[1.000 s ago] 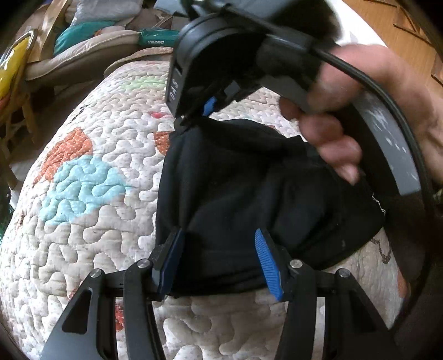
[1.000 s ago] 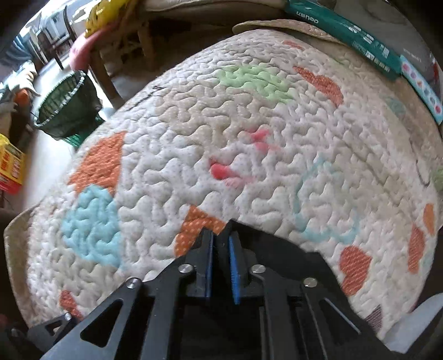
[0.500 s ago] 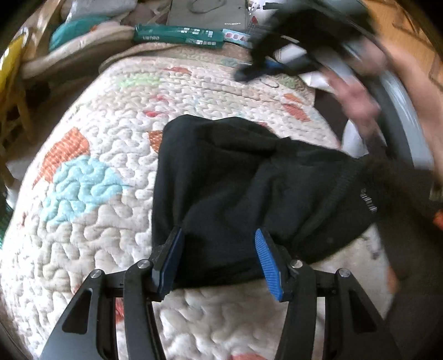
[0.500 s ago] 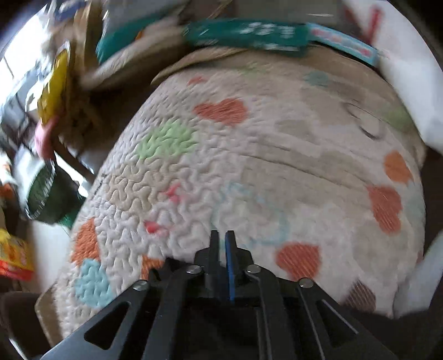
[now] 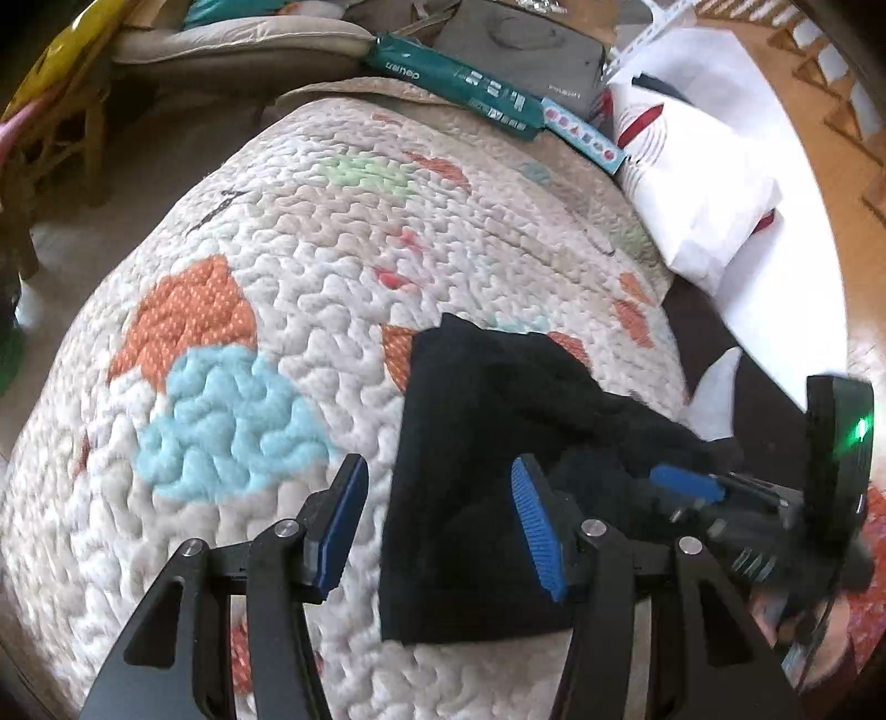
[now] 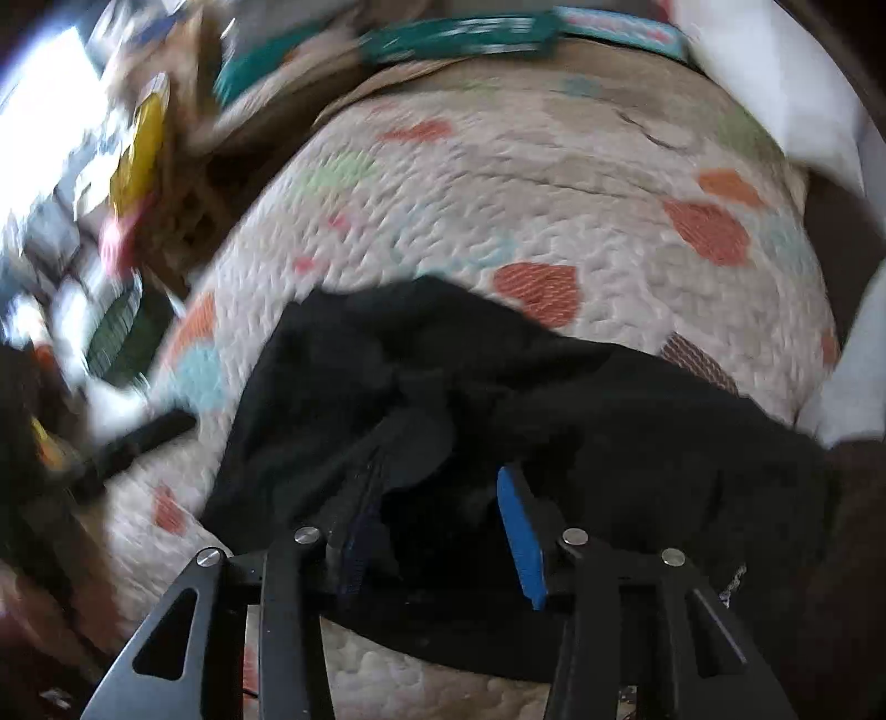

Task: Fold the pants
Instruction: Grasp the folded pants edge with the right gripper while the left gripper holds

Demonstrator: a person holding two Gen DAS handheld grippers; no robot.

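Where the black pants lie: pants rest bunched and partly folded on the near right part of a quilted cover, their far edge reaching an orange patch.
Surface: cream quilt with a wavy stitched texture, scattered orange, light blue, pale green and pink patches; a big light blue patch lies left of the pants, touching an orange one above it.
Far edge: a dark green packet with white lettering lies along the quilt's far side, a narrow light blue strip touching its right end, a grey flat case behind.
Right side: a white bag with red marks sits beside the quilt; wooden floor beyond it.
Left side: a beige cushion and wicker furniture; the right wrist view there is blurred.
Left gripper: released, jaws apart, the pants' left edge between them, no pad pressing cloth.
Right gripper: jaws opening above the pants; cloth lies between them, bunched against the left finger.
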